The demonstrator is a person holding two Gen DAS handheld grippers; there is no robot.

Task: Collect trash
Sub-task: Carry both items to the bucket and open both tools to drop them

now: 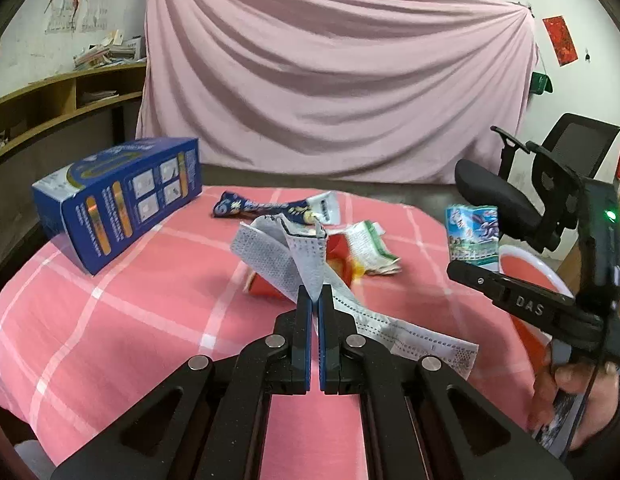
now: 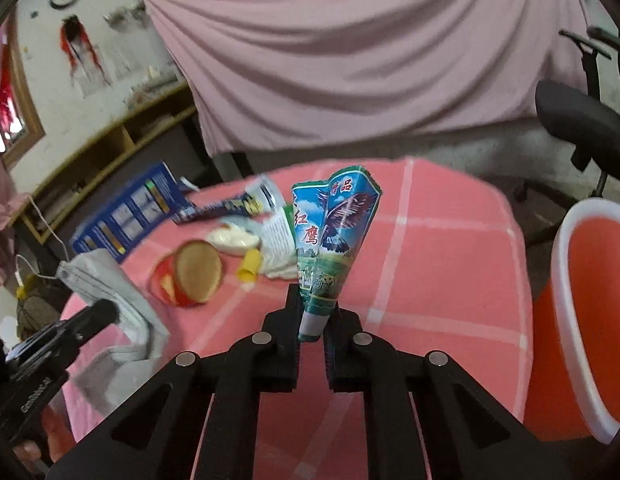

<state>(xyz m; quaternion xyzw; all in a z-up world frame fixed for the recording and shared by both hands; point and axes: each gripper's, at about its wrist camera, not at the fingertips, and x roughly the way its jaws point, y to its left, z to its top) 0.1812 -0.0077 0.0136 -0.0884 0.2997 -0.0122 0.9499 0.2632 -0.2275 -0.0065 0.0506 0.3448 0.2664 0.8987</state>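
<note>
Trash goes to the orange bin [image 2: 566,280] at three o'clock: right gripper [image 2: 313,316] fingers clamped on the eagle-print wrapper [image 2: 334,240], left gripper [image 1: 314,300] fingers pinching the face mask [image 1: 281,256]; carry both clear over the rim before releasing.

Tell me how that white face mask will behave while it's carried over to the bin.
The face mask is probably floppy: it folds over itself above the left tongs and its free end droops onto the tablecloth. It looks very light, so it may sway or trail. Its ear loop dangles, so it could snag.
</note>
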